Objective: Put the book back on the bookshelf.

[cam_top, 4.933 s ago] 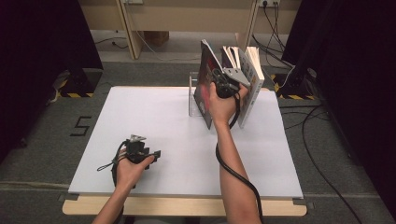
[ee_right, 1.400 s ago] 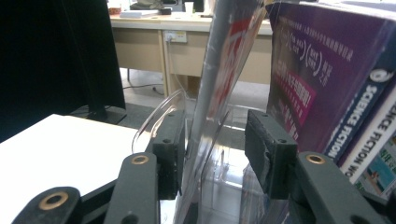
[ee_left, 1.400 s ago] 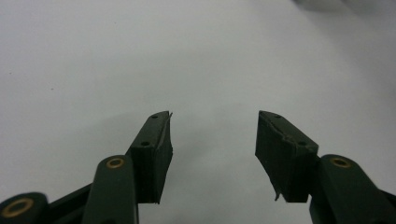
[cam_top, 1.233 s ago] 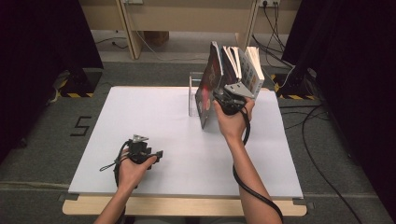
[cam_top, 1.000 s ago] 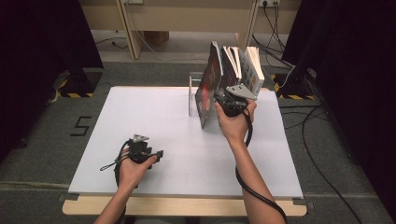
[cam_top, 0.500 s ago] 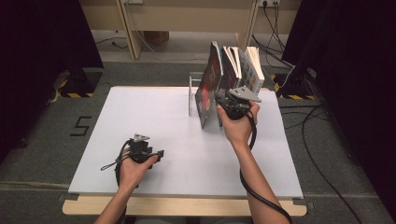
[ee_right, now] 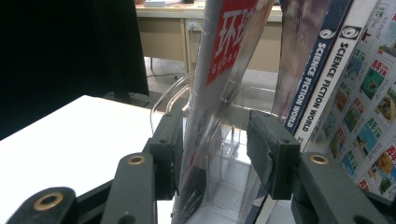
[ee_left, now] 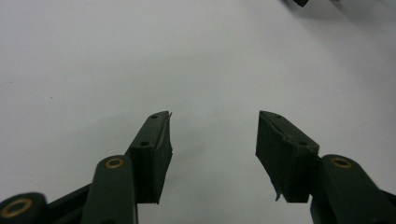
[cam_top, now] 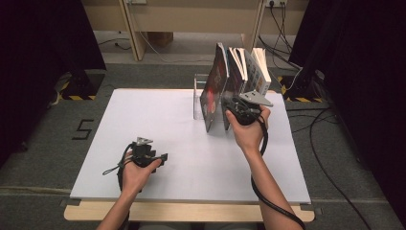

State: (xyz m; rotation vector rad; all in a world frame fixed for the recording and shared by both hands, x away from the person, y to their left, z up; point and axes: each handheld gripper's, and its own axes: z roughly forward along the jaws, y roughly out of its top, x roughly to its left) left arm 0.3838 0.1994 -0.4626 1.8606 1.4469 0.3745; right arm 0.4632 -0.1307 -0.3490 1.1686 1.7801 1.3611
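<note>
At the far side of a white table (cam_top: pixel 158 120), the right gripper (ee_right: pixel 215 154) straddles the lower edge of a thin glossy magazine with a red title block (ee_right: pixel 219 70), which stands upright and tilted in a clear plastic upright file rack (ee_right: pixel 173 100). The left jaw lies against or just beside the magazine's cover, while the right jaw stands apart from it with a gap between, so the jaws are released rather than clamped. Immediately right of this gripper stand a dark-spined paperback lettered "SCIENCE FICTION WORLD" (ee_right: pixel 310 74) and a white-spined volume with the same lettering (ee_right: pixel 334 79), leaning in the same rack. Seen from above, the right hand (cam_top: pixel 249 132) holds the tool level against the books. Near the table's front edge, the left gripper (ee_left: pixel 212 154) rests in the left hand (cam_top: pixel 136 172), jaws spread wide over bare tabletop with nothing between them
</note>
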